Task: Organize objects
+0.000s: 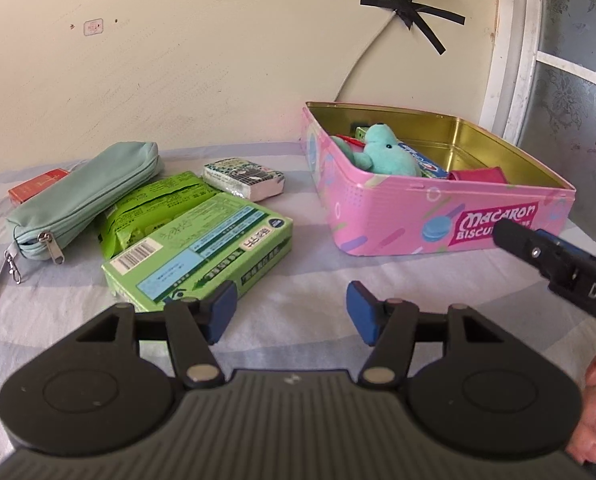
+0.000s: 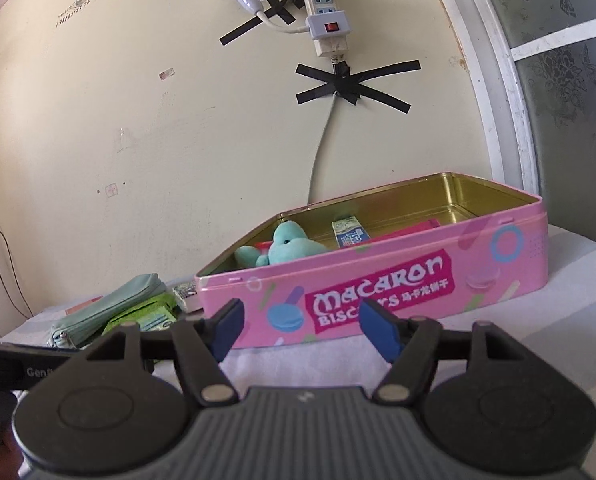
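Right gripper (image 1: 510, 236), largely cut off.

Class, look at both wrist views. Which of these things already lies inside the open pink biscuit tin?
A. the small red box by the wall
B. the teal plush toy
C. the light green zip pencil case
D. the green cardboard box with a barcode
B: the teal plush toy sits inside the pink tin, while the pencil case, green box and red box lie outside on the striped cloth.

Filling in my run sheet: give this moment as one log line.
left tool: open, empty, beside green cardboard box | right tool: open, empty, facing pink metal biscuit tin | teal plush toy: in tin
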Demonstrator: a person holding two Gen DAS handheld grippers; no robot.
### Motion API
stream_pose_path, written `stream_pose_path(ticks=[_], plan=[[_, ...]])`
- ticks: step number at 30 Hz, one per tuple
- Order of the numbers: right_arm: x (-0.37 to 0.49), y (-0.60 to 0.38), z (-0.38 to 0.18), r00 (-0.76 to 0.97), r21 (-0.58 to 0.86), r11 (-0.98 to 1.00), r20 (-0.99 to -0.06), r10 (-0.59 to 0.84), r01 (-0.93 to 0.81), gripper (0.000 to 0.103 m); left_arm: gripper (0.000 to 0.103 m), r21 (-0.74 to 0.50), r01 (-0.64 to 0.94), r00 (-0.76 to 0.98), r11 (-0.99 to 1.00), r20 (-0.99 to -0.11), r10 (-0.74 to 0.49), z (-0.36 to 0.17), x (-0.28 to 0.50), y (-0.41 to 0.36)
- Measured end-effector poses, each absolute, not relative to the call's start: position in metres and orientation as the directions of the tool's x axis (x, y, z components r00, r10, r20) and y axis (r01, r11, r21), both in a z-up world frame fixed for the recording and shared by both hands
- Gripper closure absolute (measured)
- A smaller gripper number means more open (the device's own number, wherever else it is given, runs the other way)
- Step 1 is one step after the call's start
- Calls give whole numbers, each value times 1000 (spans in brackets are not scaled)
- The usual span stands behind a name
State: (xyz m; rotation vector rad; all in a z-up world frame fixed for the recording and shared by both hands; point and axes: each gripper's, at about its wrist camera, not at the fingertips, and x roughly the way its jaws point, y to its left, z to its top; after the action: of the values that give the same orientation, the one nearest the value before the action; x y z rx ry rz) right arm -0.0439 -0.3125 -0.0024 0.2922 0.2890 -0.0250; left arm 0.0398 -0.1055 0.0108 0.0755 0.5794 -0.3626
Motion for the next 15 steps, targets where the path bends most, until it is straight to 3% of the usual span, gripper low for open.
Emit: stream_pose_path(ticks=[15], plan=[[-46,-328,-8,958,363,927,-287,16,93,28,37,-10,342,804,940,-515,-298,-4,38,-102]])
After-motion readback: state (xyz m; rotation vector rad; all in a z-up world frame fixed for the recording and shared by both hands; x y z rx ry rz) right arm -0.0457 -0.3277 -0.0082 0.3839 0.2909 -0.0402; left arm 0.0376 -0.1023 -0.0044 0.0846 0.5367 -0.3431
